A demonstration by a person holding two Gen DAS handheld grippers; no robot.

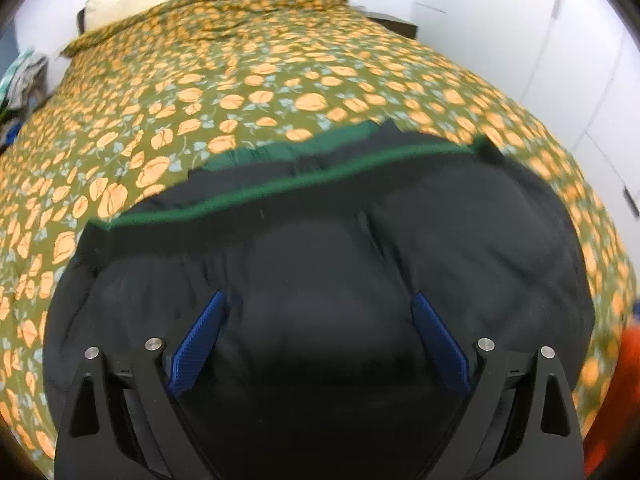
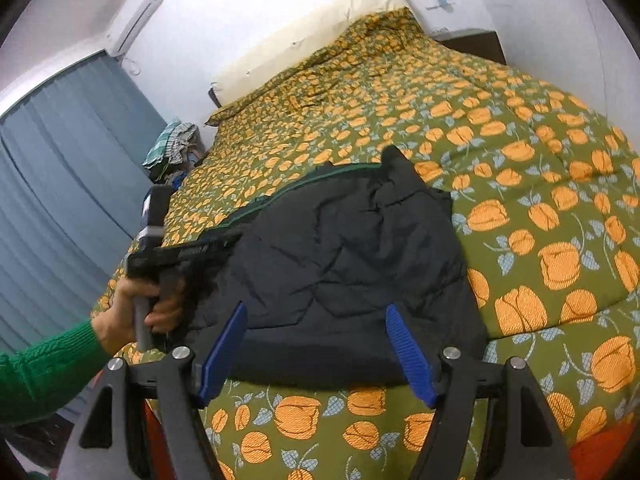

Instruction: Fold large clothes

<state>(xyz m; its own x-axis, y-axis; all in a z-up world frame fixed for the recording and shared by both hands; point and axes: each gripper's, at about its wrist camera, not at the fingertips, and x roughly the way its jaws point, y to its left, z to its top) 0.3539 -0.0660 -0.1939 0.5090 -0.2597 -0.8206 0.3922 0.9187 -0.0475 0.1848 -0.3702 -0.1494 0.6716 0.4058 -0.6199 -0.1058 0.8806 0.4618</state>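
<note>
Jacket (image 2: 344,264), black with green trim, lies folded into a compact block near bedspread's (image 2: 540,184) front edge. Left gripper (image 1: 320,320) and right gripper (image 2: 316,336) both spread, empty. Folding looks nearly finished; perhaps final tidying remains.

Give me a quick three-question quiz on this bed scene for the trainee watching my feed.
1. True or false: the left gripper is clamped on the black jacket.
2. What colour trims the jacket's far edge?
3. The right gripper is: A) open, above the jacket's near edge; B) shut on the floral bedspread; C) holding the pillow.

Key: 1 false, both grippers are open. 2 green. 3 A.
</note>
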